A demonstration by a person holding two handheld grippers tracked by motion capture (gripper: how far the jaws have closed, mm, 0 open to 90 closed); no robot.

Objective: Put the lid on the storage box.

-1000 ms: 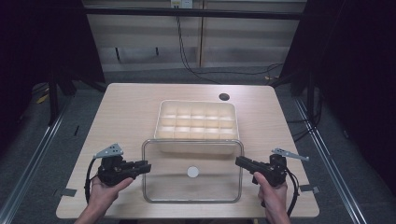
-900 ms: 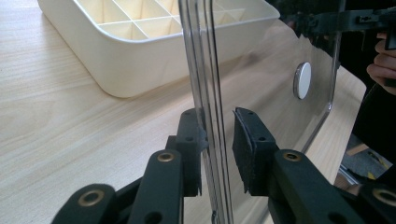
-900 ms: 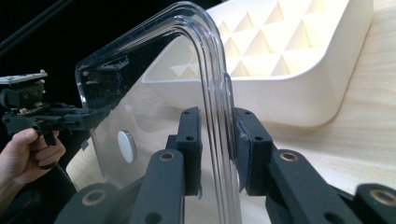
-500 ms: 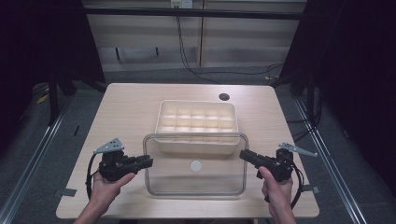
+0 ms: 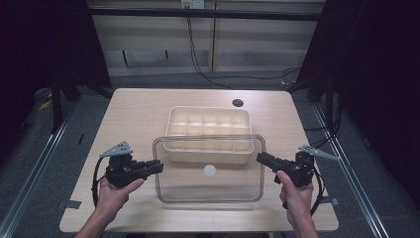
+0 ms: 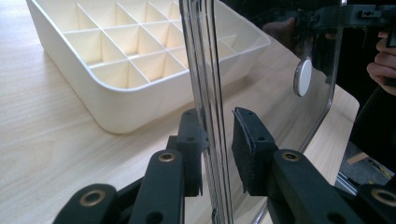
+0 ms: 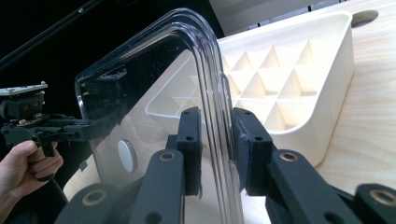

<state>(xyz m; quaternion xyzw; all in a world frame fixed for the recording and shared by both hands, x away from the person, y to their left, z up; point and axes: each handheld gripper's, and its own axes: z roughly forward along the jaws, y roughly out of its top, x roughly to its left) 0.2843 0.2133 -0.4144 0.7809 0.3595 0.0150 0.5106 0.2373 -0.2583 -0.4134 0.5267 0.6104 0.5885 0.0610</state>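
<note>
Lid (image 5: 208,171), clear with a white round knob at its middle, is held between the two claws above the near part of the tabletop (image 5: 133,109), its far edge overlapping the near side of the cream divided tray (image 5: 208,130). The left claw (image 5: 157,167) is clamped on the lid's left rim, and the left gripper view shows both pads pressed on the clear edge (image 6: 210,116); the right claw (image 5: 261,159) is clamped likewise on the right rim (image 7: 219,93). Against the frames from a second ago, the lid has risen a little and drifted toward the tray, with its right side lifted more than its left, while both grips have stayed shut on it. That suggests the carry is under way: the lid looks bound for the tray, and it will need levelling and squaring over the rim before it is set down.
</note>
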